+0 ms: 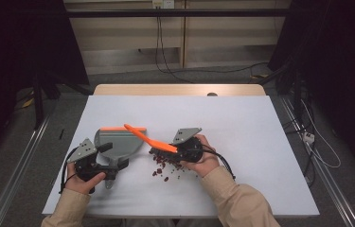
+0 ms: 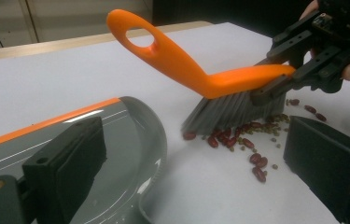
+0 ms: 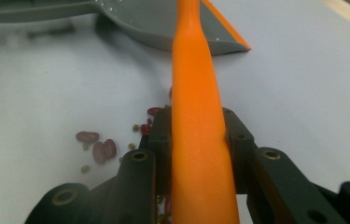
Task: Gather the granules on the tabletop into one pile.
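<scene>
Beans lie in a loose scatter at lower centre of the high view, on the white bench. Right gripper sits just right of them, its jaws clamped on the orange brush; the brush's long axis runs from the jaws up-left across the frame, handle tip over the grey dustpan. Left gripper is at lower left, on the dustpan's handle end. Dustpan lies left of the beans, so the sweep has to go leftward in this frame. Dustpan's orange lip appears along its far edge here; whether the mouth faces the beans cannot be told.

Left gripper view: brush crosses from upper left to right of centre, grey bristles down on the bench and touching the near edge of the bean pile. Right gripper enters from upper right, its jaws closed on the brush head. Dustpan fills lower left, rounded wall towards the beans, a clear strip of bench between. This gripper's own jaws stand wide with the dustpan between; whether the pads press on it cannot be told.

Right gripper view: brush handle runs straight up the middle of the frame, pinched between the two black jaws at bottom. Dustpan lies across the top, dead ahead along the handle's axis. Beans lie left of the jaws and some beneath them. Judgement: beans and pan are near, not touching; the coming stroke turns on pushing along the handle's line towards the pan.
</scene>
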Demonstrator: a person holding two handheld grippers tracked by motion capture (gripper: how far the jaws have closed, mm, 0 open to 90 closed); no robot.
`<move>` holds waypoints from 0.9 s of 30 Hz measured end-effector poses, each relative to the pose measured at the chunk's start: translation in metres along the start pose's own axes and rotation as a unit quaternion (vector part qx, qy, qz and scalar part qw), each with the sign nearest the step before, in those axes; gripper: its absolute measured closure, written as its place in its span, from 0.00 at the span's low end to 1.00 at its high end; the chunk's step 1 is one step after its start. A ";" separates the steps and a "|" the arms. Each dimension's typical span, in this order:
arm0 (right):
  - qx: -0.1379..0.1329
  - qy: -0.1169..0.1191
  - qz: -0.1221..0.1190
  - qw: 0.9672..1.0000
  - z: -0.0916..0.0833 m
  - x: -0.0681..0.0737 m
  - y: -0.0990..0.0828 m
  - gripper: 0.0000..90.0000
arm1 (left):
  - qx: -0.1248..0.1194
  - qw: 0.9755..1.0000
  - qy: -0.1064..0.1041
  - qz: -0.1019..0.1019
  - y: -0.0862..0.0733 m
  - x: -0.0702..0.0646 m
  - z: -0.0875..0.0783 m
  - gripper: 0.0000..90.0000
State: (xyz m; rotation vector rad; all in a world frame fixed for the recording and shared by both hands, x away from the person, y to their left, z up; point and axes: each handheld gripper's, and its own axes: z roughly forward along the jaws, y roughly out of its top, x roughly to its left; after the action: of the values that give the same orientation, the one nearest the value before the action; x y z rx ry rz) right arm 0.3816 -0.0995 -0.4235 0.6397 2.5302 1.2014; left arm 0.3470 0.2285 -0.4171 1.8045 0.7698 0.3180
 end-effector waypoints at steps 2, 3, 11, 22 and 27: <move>-0.014 -0.006 0.006 1.000 -0.006 -0.001 0.000 0.79 | 0.000 1.000 0.000 0.001 0.000 0.000 0.000 0.06; -0.020 -0.009 0.013 1.000 -0.008 -0.002 0.000 0.79 | 0.000 1.000 0.001 0.002 0.000 0.000 0.000 0.06; -0.053 -0.034 0.065 0.996 -0.018 0.002 0.004 0.79 | -0.001 1.000 0.002 0.003 0.000 0.001 -0.001 0.06; -0.082 0.000 0.144 0.986 0.004 0.057 0.006 0.79 | -0.001 1.000 0.004 0.005 0.000 0.000 -0.002 0.06; -0.082 0.011 0.179 0.980 0.018 0.070 0.005 0.79 | -0.001 1.000 0.004 0.005 0.000 0.000 -0.002 0.06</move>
State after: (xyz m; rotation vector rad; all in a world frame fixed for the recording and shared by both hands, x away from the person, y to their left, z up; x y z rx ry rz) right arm 0.3296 -0.0502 -0.4345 1.0769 2.3644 1.5208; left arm 0.3460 0.2298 -0.4161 1.8067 0.7648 0.3324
